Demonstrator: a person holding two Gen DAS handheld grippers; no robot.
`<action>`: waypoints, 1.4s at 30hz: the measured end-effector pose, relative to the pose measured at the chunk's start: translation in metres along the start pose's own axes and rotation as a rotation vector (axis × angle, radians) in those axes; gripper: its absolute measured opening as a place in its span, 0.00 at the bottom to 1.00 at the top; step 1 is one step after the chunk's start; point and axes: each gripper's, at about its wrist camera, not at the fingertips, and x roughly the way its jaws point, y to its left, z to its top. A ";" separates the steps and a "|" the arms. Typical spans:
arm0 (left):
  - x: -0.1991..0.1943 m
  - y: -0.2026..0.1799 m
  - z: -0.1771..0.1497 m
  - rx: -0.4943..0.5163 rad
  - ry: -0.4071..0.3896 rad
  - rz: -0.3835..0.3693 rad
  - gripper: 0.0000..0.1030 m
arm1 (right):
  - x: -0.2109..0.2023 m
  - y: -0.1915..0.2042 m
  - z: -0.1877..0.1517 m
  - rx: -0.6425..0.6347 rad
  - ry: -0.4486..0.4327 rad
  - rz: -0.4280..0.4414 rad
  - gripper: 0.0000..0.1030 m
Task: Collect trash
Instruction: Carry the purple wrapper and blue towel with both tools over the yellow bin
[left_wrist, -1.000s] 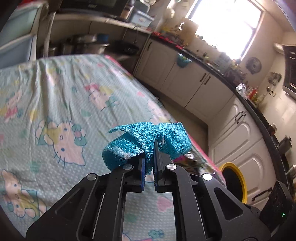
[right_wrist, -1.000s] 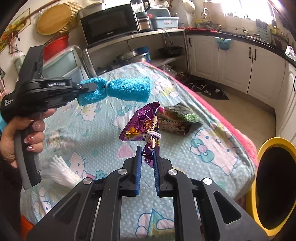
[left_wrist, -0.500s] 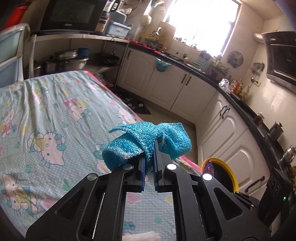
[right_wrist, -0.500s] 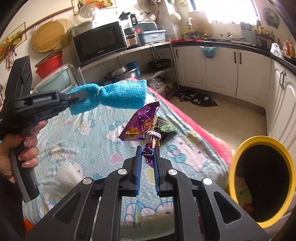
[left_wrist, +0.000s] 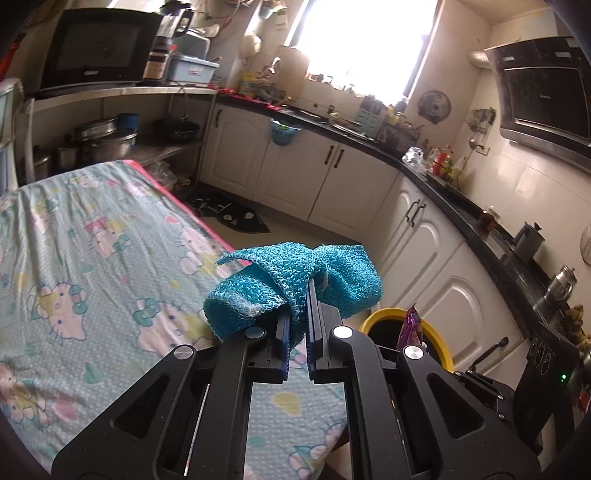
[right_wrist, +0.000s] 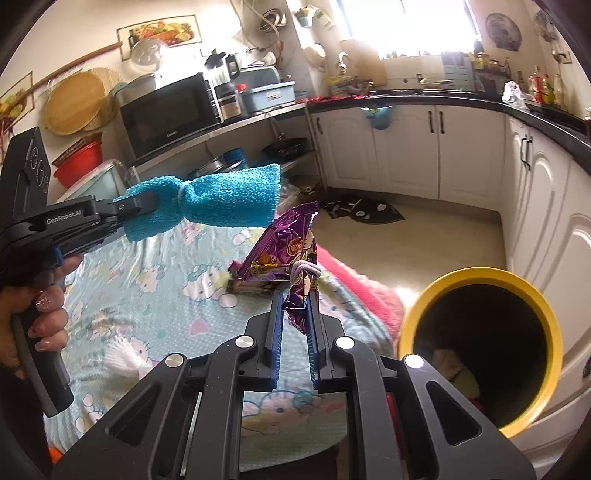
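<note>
Both grippers have swung away from the middle of the table toward the yellow-rimmed bin (right_wrist: 480, 345), which now fills far more of the right wrist view while the table's cartoon-cat cloth (left_wrist: 92, 266) has slid off to the left. Left of the bin, the left gripper (left_wrist: 295, 314) is clamped on a bunched turquoise cloth (left_wrist: 295, 277) above the table's pink-edged corner, with white kitchen cabinets (left_wrist: 332, 184) and a dark floor mat (left_wrist: 229, 216) beyond. Nearer the bin, the right gripper (right_wrist: 295, 306) pinches a purple snack wrapper (right_wrist: 291, 247) just short of the rim; another wrapper (right_wrist: 255, 284) and a white brush (right_wrist: 122, 356) lie on the cloth.
</note>
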 end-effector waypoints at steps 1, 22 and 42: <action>0.001 -0.002 0.000 0.005 0.000 -0.004 0.03 | -0.002 -0.003 0.001 0.003 -0.004 -0.006 0.11; 0.021 -0.076 0.004 0.137 -0.002 -0.076 0.03 | -0.048 -0.058 0.003 0.069 -0.089 -0.163 0.11; 0.067 -0.134 -0.019 0.258 0.072 -0.101 0.03 | -0.066 -0.121 -0.013 0.175 -0.090 -0.318 0.11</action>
